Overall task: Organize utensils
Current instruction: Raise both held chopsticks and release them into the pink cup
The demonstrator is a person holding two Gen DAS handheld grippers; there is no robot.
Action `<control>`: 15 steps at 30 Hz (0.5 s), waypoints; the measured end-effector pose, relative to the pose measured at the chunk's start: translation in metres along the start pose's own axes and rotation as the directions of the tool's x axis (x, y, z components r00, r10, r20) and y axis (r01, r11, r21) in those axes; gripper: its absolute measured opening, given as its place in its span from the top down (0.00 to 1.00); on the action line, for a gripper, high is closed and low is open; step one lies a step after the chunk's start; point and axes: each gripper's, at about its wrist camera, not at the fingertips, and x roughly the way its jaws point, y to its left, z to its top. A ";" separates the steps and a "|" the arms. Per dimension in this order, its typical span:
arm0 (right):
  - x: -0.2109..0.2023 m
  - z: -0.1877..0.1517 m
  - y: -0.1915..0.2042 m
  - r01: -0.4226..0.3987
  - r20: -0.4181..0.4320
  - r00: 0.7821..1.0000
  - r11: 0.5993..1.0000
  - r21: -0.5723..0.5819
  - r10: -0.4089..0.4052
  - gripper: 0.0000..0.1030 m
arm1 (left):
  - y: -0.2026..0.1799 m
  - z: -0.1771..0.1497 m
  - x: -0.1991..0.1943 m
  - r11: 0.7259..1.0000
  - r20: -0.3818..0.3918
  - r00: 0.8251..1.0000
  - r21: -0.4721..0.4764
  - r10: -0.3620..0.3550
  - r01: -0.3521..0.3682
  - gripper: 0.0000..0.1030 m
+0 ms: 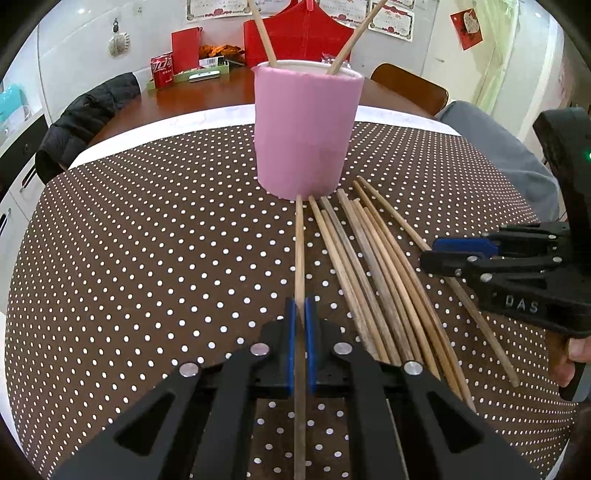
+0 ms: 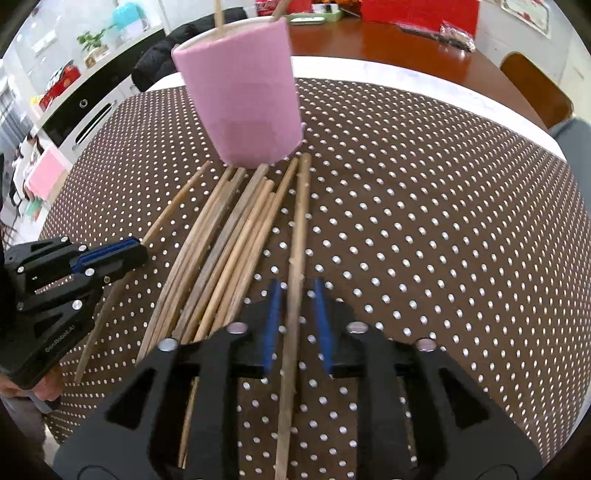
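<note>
The left gripper sits nearest its camera, its blue pads pressed together on one chopstick that runs straight ahead between the fingers, its far tip just short of the base of the pink cup. To this gripper's right lies the loose bundle of chopsticks, their long axes fanning slightly rightward away from the cup, far ends near its base, near ends running under the gripper's right finger. To the gripper's left the dotted cloth is bare out to its white edge, giving the widest free room; ahead, the cup blocks the way. The right gripper has its pads apart, straddling another chopstick without touching it. That stick lies on the cloth pointing forward, its far tip beside the cup's base on the right. To the right of this gripper the cloth is open as far as the white table edge; to its left the bundle lies close, and beyond it the left gripper. Two chopsticks already stand in the cup, leaning outward over its rim. A wooden table with red items stretches behind the cup.
</note>
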 end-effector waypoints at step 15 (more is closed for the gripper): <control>-0.011 -0.025 0.002 0.042 -0.002 0.999 0.998 -0.050 -0.042 0.94 | -0.001 0.003 0.009 0.998 -0.041 0.999 0.046 0.035 -0.033 0.94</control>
